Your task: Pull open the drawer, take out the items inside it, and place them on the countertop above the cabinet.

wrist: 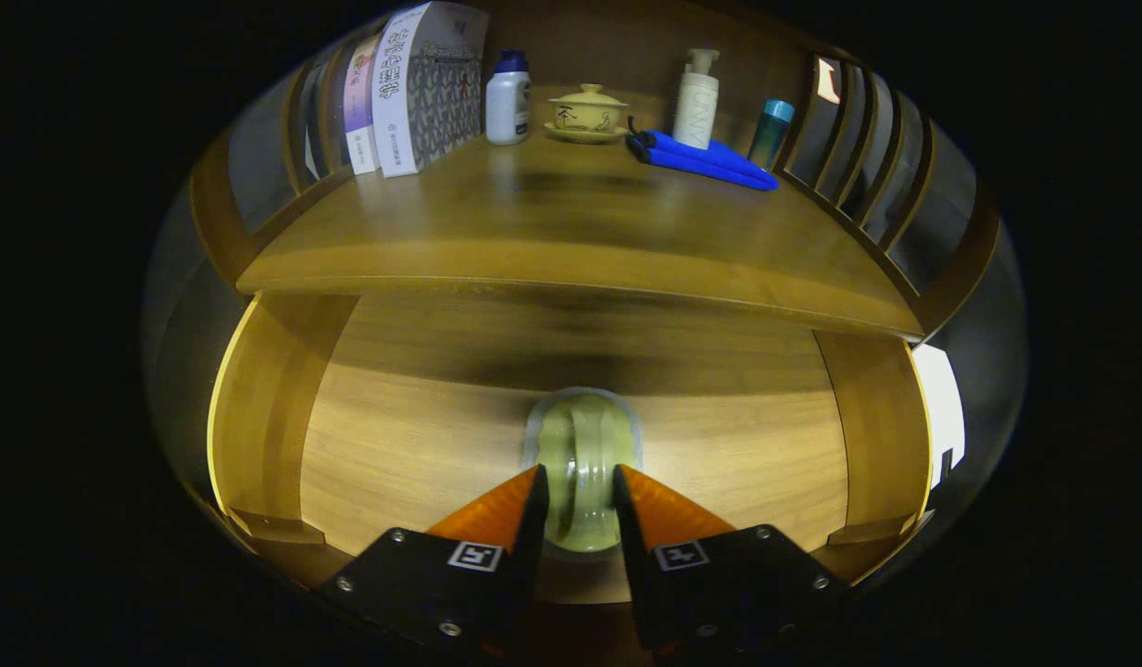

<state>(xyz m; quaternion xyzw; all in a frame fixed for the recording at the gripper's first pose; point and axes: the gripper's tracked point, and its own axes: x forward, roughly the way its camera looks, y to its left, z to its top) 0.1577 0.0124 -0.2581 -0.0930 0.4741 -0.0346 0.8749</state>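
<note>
While the drawer [571,445] stands pulled open beneath the table [571,232], the gripper [578,486] reaches down into it, and its jaws are closed most of the way around a pale green roll of tape [582,463], one finger on each side of it; both appear to press on its flanks. The roll stands on edge on the drawer's wooden floor, roughly midway between the two side walls, with bare floor open to either side and more beyond it toward the back, where a dark shadow lies under the table's front edge. That curved front edge overhangs the rear of the drawer.

On the table, the front and middle are bare wood. Along the back stand upright boxes [413,88] at the left, then a white bottle with a blue cap [508,100], a lidded yellow cup on a saucer [587,111], a pump bottle [696,102], a folded blue cloth [705,159] just before it, and a teal bottle [771,132]. Slatted wooden rails close both sides.
</note>
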